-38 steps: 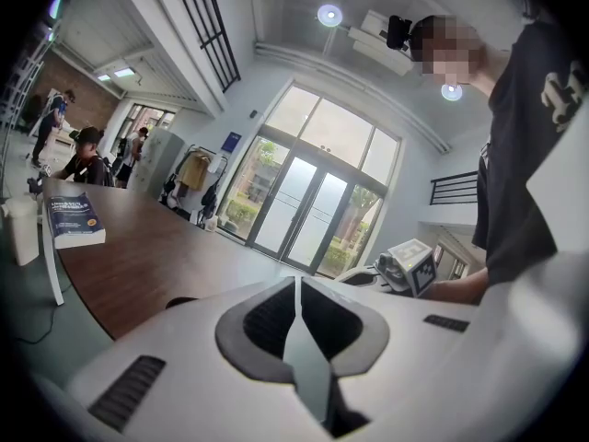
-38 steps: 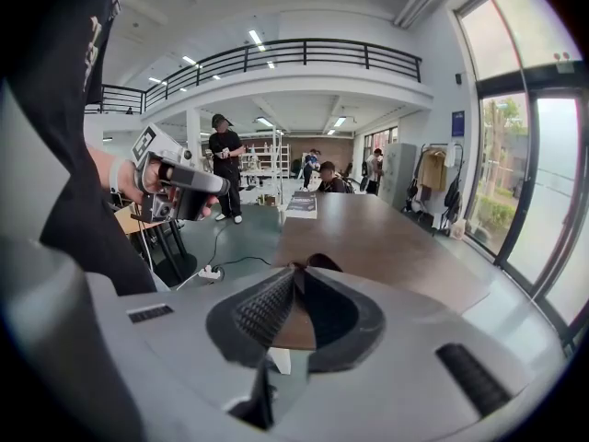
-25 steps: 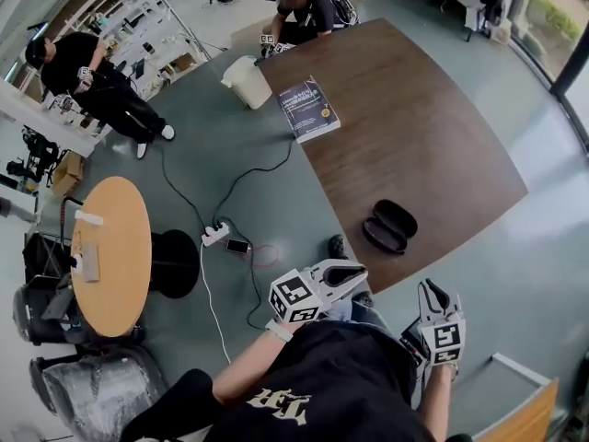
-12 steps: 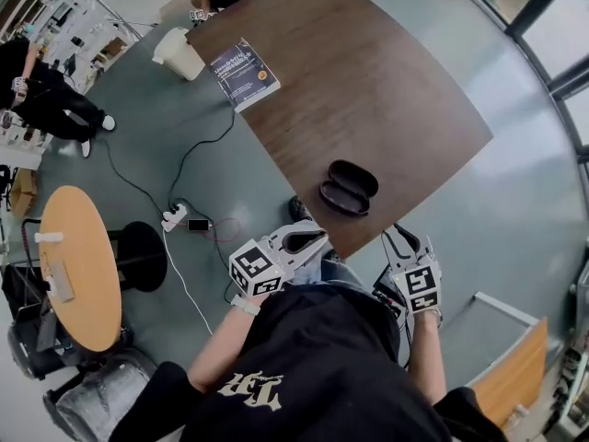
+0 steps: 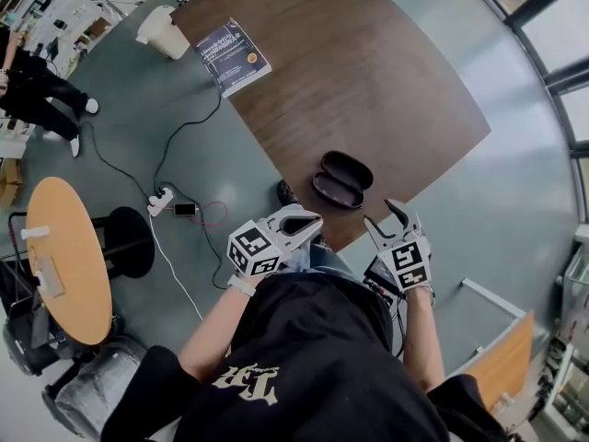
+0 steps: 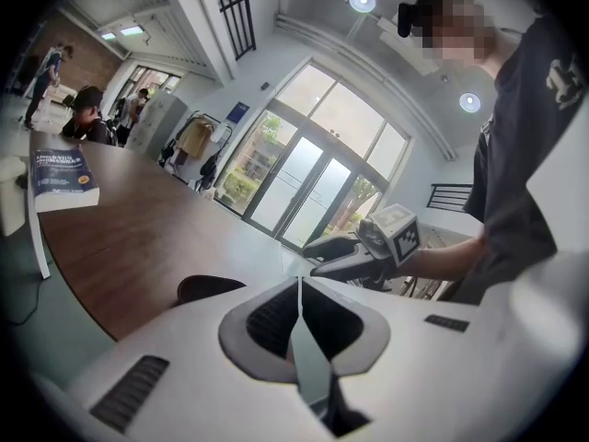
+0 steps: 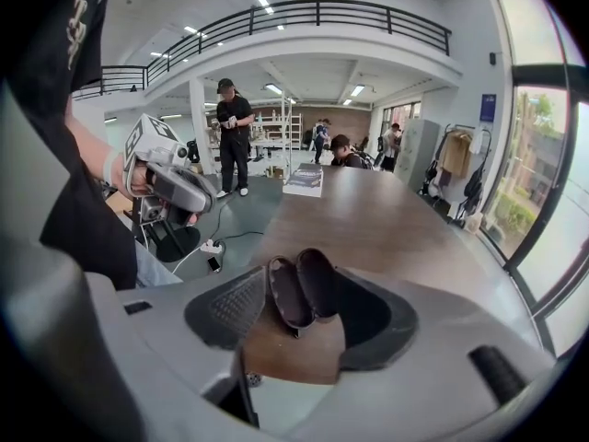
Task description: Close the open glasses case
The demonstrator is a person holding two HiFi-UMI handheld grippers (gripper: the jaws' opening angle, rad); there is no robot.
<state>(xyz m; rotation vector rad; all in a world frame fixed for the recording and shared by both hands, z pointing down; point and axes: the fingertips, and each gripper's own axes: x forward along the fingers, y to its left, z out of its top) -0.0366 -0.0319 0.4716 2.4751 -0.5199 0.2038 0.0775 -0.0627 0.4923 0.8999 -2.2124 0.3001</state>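
The black glasses case [image 5: 339, 180] lies open on the brown table [image 5: 368, 72], near its closest edge, both halves side by side. My left gripper [image 5: 311, 219] is shut with nothing in it and hovers just off the table edge, left of the case. In the left gripper view the shut left gripper [image 6: 299, 288] points across the table, with the case [image 6: 207, 288] low to its left. My right gripper [image 5: 385, 214] hangs short of the edge, right of the case. Its jaws have just been opening and nothing is between them. In the right gripper view the right gripper [image 7: 299, 325] frames the case [image 7: 302, 288] ahead.
A book [image 5: 232, 56] lies on the table's far left corner, a white bin [image 5: 158, 30] beside it on the floor. A power strip [image 5: 161, 198], cables and a phone [image 5: 185, 209] lie on the floor. A round wooden table [image 5: 63, 256] and black stool [image 5: 124, 240] stand left.
Both grippers have come closer to the table's near edge and the case. The right gripper's jaws, nearly shut before, now stand apart. The case has not moved on the table.
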